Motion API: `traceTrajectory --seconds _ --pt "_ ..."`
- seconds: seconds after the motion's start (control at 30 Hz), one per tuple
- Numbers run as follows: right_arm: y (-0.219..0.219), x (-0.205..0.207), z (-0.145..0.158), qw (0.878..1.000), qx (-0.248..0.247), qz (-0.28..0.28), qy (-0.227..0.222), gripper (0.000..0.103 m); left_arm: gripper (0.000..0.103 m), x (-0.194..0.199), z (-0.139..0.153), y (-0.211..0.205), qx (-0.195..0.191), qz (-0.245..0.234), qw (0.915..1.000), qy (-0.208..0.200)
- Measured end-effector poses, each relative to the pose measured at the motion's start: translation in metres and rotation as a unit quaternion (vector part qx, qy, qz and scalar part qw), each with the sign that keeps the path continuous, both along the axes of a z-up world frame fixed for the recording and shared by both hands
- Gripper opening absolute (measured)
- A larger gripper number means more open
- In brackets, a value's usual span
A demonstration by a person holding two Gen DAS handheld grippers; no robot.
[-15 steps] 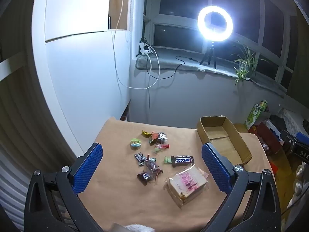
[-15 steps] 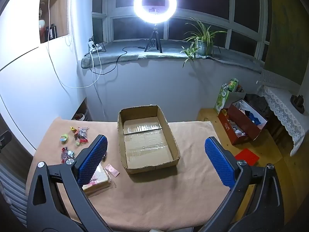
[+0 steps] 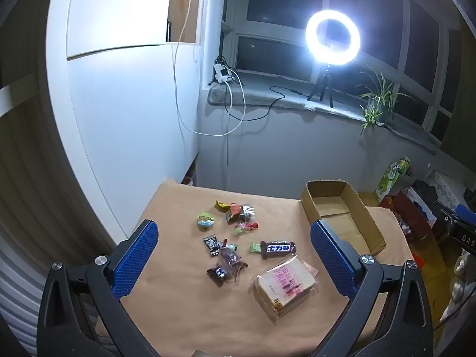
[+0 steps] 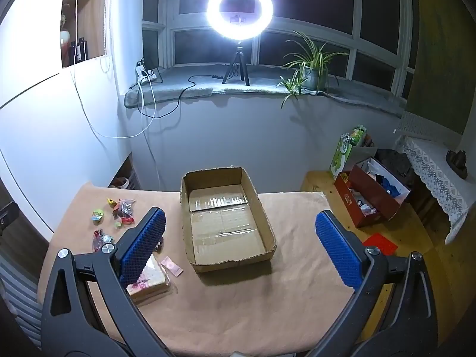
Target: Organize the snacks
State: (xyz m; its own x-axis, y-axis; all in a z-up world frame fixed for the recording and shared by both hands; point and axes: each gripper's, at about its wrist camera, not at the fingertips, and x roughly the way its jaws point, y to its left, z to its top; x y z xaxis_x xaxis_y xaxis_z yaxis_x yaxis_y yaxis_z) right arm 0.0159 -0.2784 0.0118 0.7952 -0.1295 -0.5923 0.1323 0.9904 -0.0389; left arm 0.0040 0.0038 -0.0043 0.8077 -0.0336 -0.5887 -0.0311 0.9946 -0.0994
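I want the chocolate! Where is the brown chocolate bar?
In the left wrist view the chocolate bar lies on the table, between a small green candy and the bagged cake, left of the cardboard box.

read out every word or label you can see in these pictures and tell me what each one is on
"士力架" on the brown chocolate bar.
"DAS" on a dark device at the right edge, cut off by the frame.
Pink print on the clear bread packet: too blurred to read.
Small black sachet: print too small to read.
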Motion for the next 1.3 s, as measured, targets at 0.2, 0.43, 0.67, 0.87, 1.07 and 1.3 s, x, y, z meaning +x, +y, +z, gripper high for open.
traceTrajectory --seconds 0.2,0.43,0.67,0.87,1.07,1.3 --pt "0.000 0.002 0.002 1.000 -0.001 0.000 -0.003 0.103 0.102 0.002 0.001 -0.002 0.001 -0.003 1.0000 0.000" --pt "0.005 0.006 0.005 1.000 -0.009 0.005 -0.006 0.103 0.102 0.003 -0.001 -0.001 0.000 -0.001 1.0000 0.000" --pt "0.007 0.005 0.002 1.000 -0.015 0.006 -0.009 0.103 0.102 0.006 -0.002 -0.001 -0.002 -0.003 1.0000 -0.002" --pt "0.008 0.005 0.003 1.000 -0.016 0.004 -0.011 0.103 0.102 0.008 -0.001 -0.002 -0.004 -0.007 1.0000 -0.002" --pt "0.006 0.006 0.003 1.000 -0.017 0.002 -0.011 0.103 0.102 0.011 0.001 -0.005 -0.007 -0.014 0.9999 -0.005" --pt "0.006 0.007 0.003 1.000 -0.016 0.004 -0.011 0.103 0.102 0.013 0.001 -0.006 -0.006 -0.016 0.9999 -0.003"
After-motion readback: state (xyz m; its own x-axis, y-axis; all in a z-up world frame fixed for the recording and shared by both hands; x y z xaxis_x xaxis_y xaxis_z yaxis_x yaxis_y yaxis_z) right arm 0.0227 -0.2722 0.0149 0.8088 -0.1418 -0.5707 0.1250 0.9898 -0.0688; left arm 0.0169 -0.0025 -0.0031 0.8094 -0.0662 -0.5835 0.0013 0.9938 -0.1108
